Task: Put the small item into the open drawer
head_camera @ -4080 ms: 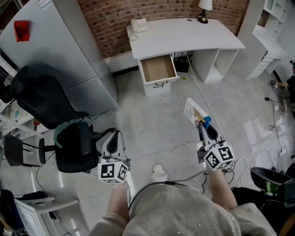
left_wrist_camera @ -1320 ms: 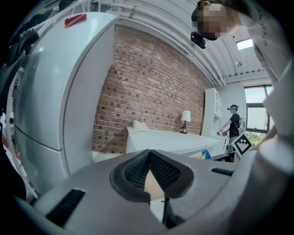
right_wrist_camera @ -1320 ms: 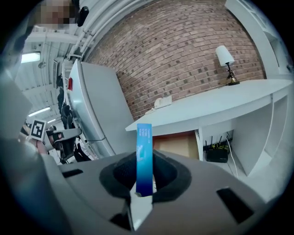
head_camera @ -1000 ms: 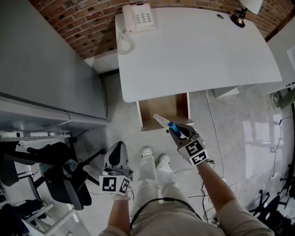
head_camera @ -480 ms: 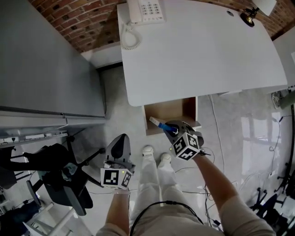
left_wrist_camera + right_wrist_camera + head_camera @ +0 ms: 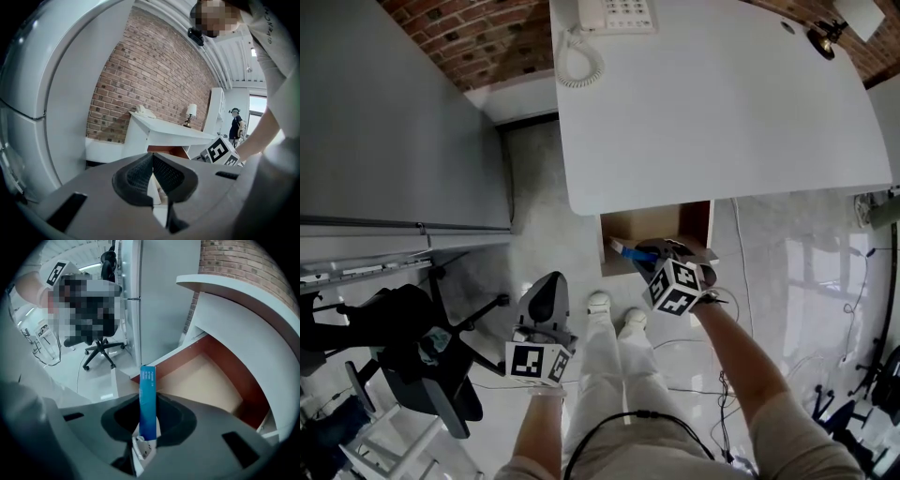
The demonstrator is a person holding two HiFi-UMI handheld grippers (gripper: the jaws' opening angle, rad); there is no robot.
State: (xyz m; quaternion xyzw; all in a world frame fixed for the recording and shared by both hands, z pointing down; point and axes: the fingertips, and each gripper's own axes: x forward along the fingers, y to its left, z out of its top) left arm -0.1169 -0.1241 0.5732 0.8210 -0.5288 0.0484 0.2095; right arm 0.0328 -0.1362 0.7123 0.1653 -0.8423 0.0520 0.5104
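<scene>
The small item is a slim blue-and-white box (image 6: 624,249), and my right gripper (image 6: 649,253) holds it over the front of the open wooden drawer (image 6: 654,223) under the white desk (image 6: 722,103). In the right gripper view the box (image 6: 147,380) stands upright between the pads of the right gripper (image 6: 148,406). The jaws are opening slightly, with the pads still against the box, and the drawer's bare floor (image 6: 206,376) lies just beyond. My left gripper (image 6: 544,292) hangs shut and empty by the person's left leg. In its own view the left gripper (image 6: 152,176) shows its pads meeting.
A white telephone (image 6: 614,11) and a lamp (image 6: 827,36) sit on the desk. A tall grey cabinet (image 6: 394,112) stands at the left, with a black office chair (image 6: 412,347) below it. The person's shoes (image 6: 614,314) are just before the drawer. Cables (image 6: 862,281) trail at the right.
The right gripper has carried the box forward and down from in front of the drawer to over its front part. The left gripper has barely moved.
</scene>
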